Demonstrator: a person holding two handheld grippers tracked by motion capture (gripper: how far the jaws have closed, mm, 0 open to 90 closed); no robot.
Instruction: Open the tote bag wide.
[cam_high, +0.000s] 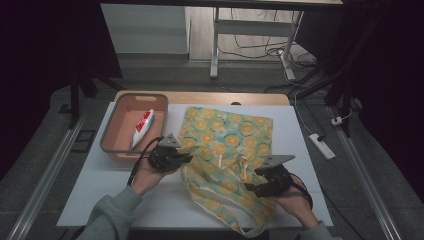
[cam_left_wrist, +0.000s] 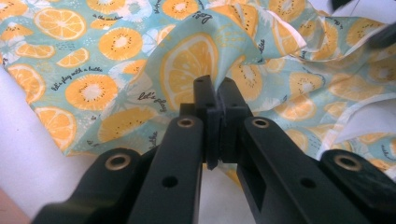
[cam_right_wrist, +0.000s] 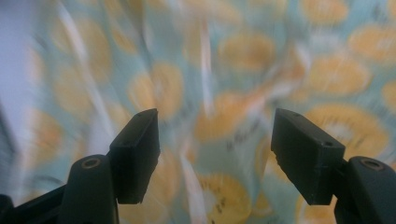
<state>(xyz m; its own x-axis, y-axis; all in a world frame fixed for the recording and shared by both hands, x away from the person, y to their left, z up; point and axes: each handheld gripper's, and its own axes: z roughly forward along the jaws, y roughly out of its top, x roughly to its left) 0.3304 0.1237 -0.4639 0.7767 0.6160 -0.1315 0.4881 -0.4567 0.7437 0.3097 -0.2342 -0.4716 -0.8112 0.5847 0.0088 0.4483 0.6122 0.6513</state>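
A: Where is the teal fabric tote bag printed with orange slices (cam_high: 227, 145) located?

B: It is spread at the centre of the high view on the white worktop (cam_high: 100, 185). Its cream-edged handles (cam_high: 235, 220) are trailed toward the lower edge of the frame.

A: How is the left tongs (cam_high: 186, 159) set?

B: It is clenched on the bag's left edge. In the left gripper view, a fold of the printed fabric (cam_left_wrist: 187, 70) is pinched between the closed jaws and raised into a ridge above the worktop (cam_left_wrist: 23, 158).

A: And the right tongs (cam_high: 248, 187)?

B: It is released. In the right gripper view, the two black jaws are seen well apart, with blurred bag fabric (cam_right_wrist: 224, 121) behind the gap and nothing pressed by the pads. In the high view it is placed at the bag's lower right, just beside the handles.

A: What else is carried by the worktop?

B: An orange rectangular plastic bin with a grey rim (cam_high: 111, 131) is set at the upper left of the bag. A white tube with a red end (cam_high: 141, 128) is laid inside it.
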